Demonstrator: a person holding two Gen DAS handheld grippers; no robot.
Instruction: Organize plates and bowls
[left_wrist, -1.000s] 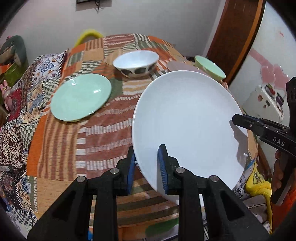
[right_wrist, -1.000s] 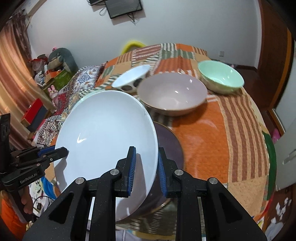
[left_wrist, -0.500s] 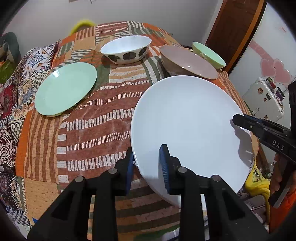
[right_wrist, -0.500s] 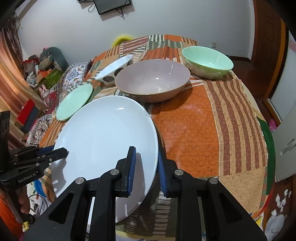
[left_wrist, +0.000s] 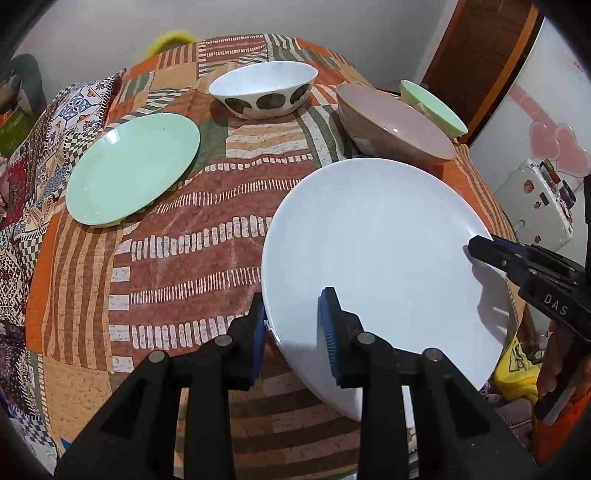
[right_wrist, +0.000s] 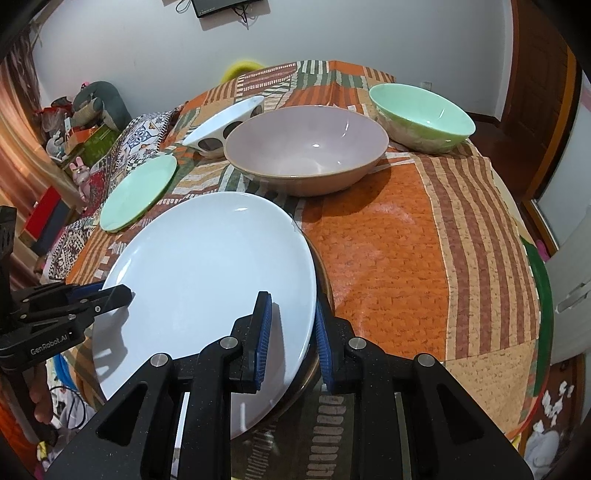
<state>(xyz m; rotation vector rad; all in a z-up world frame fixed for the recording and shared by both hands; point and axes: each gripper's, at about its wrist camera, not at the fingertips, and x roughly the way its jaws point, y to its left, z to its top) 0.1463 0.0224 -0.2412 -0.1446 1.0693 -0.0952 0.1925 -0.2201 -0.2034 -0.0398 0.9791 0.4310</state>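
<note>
The white plate (left_wrist: 376, 258) has come down low. A moment ago it was up in the air; now it sits in the lower middle of both views, just over the patchwork cloth (right_wrist: 388, 258). A dark rim (right_wrist: 295, 397) peeks out from under its near edge. I think that is another plate, and the white one is being stacked on it.

The left gripper (left_wrist: 293, 332) has just been opening its tongs. The plate's rim is between them, but the gap is wider now and they look loose. The right gripper (right_wrist: 291, 332) has narrow tongs that pinch the plate's other edge. So one side is letting go, and I think the other side will soon.

At the top of the views sit the spotted bowl (left_wrist: 264, 88), the big pink bowl (right_wrist: 306, 147) and the green bowl (right_wrist: 421, 114). The pink bowl is near the white plate's far edge. The green plate (left_wrist: 133, 166) lies at the upper left, well apart. There is bare cloth between it and the white plate, and more at the right of the right view. The white plate hangs over the table's near edge a bit, so it could tip
</note>
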